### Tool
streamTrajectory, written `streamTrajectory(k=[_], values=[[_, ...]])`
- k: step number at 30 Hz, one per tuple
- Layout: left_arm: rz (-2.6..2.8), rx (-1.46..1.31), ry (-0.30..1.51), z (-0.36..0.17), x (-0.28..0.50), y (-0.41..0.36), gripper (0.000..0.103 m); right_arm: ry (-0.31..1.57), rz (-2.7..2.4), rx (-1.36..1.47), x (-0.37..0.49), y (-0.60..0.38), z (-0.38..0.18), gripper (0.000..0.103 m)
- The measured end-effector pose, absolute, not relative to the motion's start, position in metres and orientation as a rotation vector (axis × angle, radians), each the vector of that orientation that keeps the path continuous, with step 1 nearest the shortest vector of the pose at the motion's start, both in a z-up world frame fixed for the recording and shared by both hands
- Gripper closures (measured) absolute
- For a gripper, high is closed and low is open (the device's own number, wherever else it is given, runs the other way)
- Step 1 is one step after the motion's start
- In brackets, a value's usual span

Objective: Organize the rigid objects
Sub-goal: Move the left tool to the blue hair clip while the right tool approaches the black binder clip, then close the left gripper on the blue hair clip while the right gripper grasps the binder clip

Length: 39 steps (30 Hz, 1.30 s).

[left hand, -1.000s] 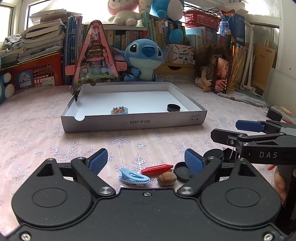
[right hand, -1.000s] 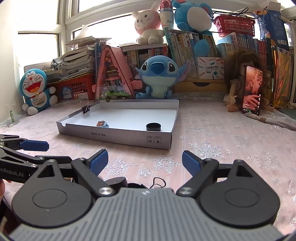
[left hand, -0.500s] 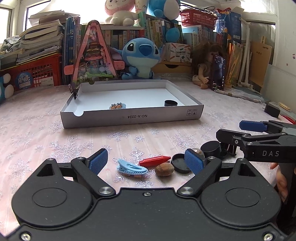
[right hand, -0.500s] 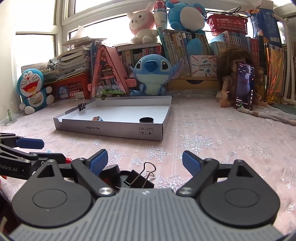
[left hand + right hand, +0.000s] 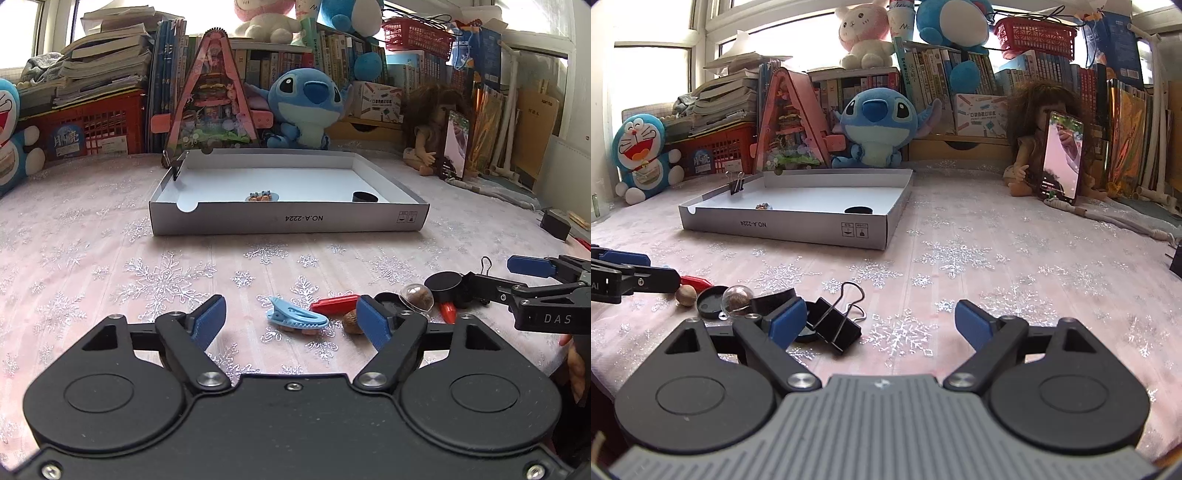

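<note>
A home, likely a child's room, is indicated by crammed bookshelves (image 5: 960,74), a blue plush alien toy (image 5: 877,125), a long-haired doll (image 5: 1030,147) and a snowflake-patterned pink cloth (image 5: 960,258).

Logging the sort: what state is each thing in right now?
Left claw: closing, blue hair clip between its pads, untouched.
Right claw: open, empty.
Binder clip: lying on tablecloth.
Box lid: open-topped, partly filled.
Phone: screen lit.
</note>
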<state>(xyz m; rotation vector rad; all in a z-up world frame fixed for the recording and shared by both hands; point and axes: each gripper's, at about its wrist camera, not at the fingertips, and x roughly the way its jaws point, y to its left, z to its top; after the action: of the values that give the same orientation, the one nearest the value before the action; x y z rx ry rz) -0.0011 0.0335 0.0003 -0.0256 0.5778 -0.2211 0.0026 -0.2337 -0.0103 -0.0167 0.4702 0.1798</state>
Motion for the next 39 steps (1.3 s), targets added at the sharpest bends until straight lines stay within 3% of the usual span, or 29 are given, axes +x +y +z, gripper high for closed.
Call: streamTrajectory(k=[8, 22, 26, 29, 33, 36, 39], values=[[-0.19, 0.002, 0.597, -0.006, 0.002, 0.032, 0.053, 0.441, 0.156, -0.112, -0.001, -0.226, -0.012, 0.01], [-0.18, 0.049, 0.583, -0.011, 0.004, 0.023, 0.057, 0.477, 0.204, -0.083, 0.002, -0.223, -0.013, 0.012], [-0.195, 0.046, 0.586, -0.01, 0.005, 0.023, 0.066, 0.479, 0.233, -0.082, 0.0, -0.223, -0.013, 0.019], [-0.196, 0.046, 0.586, -0.01, 0.006, 0.023, 0.067, 0.478, 0.256, -0.078, -0.001, -0.223, -0.012, 0.027], [-0.196, 0.046, 0.586, -0.01, 0.006, 0.022, 0.067, 0.484, 0.278, -0.07, -0.002, -0.221, -0.012, 0.052], [-0.196, 0.044, 0.586, -0.01, 0.006, 0.023, 0.067, 0.486, 0.285, -0.068, -0.001, -0.22, -0.012, 0.064], [-0.195, 0.038, 0.587, -0.01, 0.006, 0.022, 0.067, 0.483, 0.285, -0.065, -0.001, -0.22, -0.012, 0.066]])
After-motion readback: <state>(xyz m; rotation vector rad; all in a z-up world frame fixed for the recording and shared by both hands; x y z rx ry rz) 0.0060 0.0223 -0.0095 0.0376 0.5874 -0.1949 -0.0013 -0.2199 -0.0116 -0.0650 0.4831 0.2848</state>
